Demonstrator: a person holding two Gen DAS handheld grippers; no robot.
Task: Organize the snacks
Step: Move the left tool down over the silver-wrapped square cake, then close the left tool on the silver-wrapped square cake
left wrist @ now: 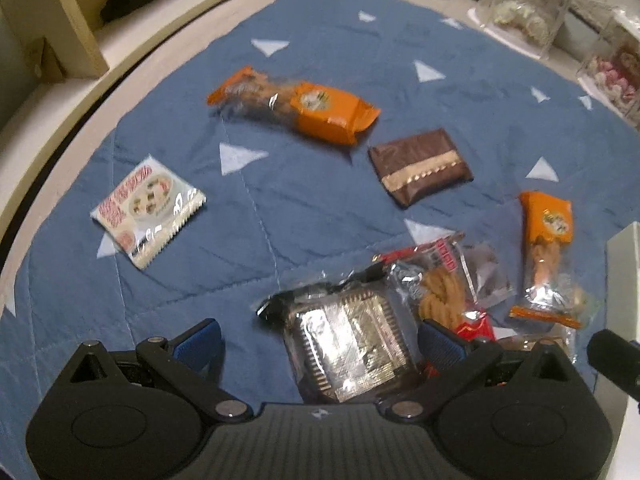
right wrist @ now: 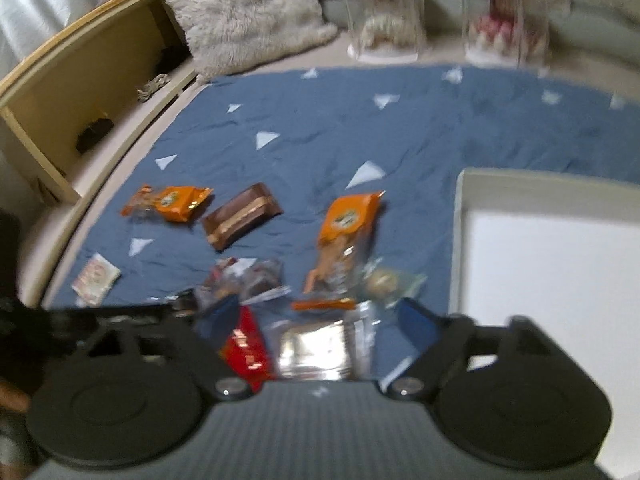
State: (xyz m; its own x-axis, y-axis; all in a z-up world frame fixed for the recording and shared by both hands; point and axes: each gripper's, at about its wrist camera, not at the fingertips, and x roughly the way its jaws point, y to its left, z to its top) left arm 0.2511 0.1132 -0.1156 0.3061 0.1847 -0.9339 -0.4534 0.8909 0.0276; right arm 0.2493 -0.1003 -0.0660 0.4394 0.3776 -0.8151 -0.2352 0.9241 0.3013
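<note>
Snack packets lie on a blue quilted mat (left wrist: 320, 208). In the left wrist view my left gripper (left wrist: 320, 342) is open, its jaws on either side of a dark clear-wrapped square biscuit pack (left wrist: 348, 348). Beyond lie a twisted-pastry pack (left wrist: 440, 292), an orange pack (left wrist: 548, 248), a larger orange pack (left wrist: 304, 106), a brown packet (left wrist: 420, 166) and a white sachet (left wrist: 148, 212). In the blurred right wrist view my right gripper (right wrist: 320, 320) is open over a red packet (right wrist: 244, 350) and a silvery pack (right wrist: 316, 350). The orange pack (right wrist: 344, 232) and brown packet (right wrist: 240, 216) lie ahead.
A white tray or box (right wrist: 552, 280) sits at the right of the mat; its edge shows in the left wrist view (left wrist: 624, 248). A wooden shelf (right wrist: 72, 104), a fluffy cushion (right wrist: 248, 12) and clear display cases (right wrist: 384, 12) line the far edge.
</note>
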